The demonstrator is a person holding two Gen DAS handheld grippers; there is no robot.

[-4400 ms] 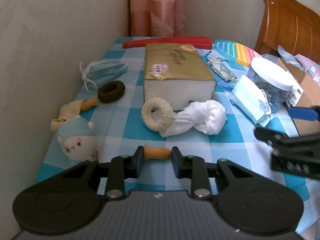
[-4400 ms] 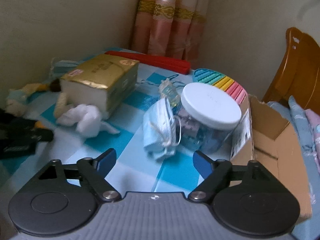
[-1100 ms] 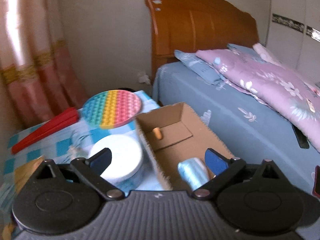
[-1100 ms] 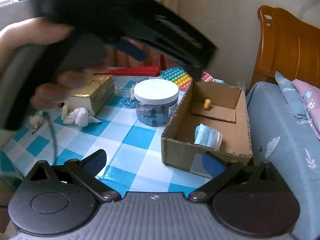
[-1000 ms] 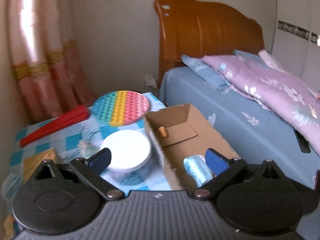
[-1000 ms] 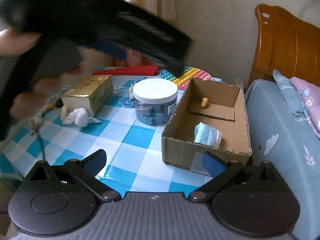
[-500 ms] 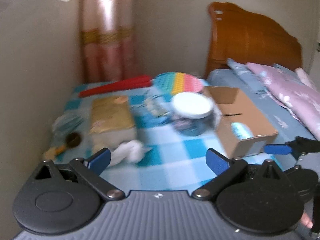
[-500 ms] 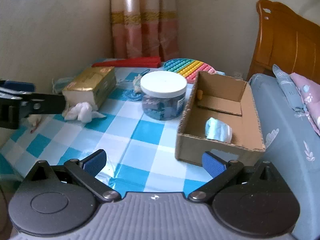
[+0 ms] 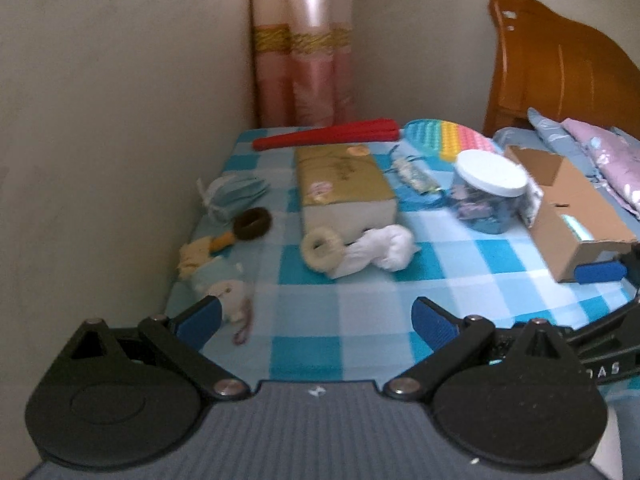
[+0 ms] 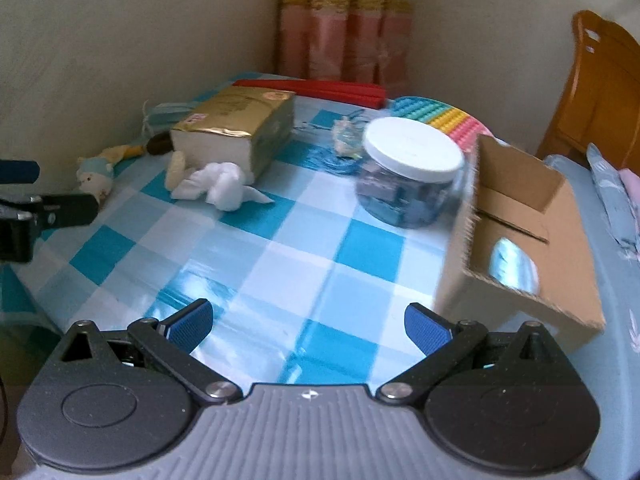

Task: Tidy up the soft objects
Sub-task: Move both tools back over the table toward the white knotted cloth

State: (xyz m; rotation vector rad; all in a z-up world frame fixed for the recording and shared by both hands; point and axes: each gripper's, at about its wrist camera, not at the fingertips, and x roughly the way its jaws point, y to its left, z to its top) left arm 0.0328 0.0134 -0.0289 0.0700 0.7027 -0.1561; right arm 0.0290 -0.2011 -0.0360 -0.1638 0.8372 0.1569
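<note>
A: What is the biggest thing ahead of the claws?
B: The desk [image 9: 332,320] in its blue and white checked cloth, running forward from under both of them.

A: And on it?
B: From the left claw [image 9: 316,318], the cardboard box [image 9: 576,208] sits ahead to the right, at the desk's right edge, with a blue face mask [image 10: 514,266] lying inside it. Straight ahead of that claw is the gold tissue pack [image 9: 344,184]. The clear jar [image 9: 490,192] with a white lid stands between the pack and the box.

A: The soft things?
B: A knotted white cloth [image 9: 380,252] lies just ahead of the left claw, touching a cream hair ring [image 9: 322,248] on its left, both against the near end of the tissue pack. Further left, near the wall, are a second blue mask [image 9: 234,196], a dark brown hair ring [image 9: 252,224] and a small plush toy [image 9: 224,280], which is nearest the claw's left finger.

A: How do the claws stand?
B: Both are spread wide with nothing between the fingers. The right claw [image 10: 306,326] hovers over the desk's near edge, the box just ahead to its right, the white cloth well ahead to its left.

A: Anything at the back?
B: A red folded item [image 9: 328,138] and a rainbow bubble pad [image 9: 448,142], at the far end.
</note>
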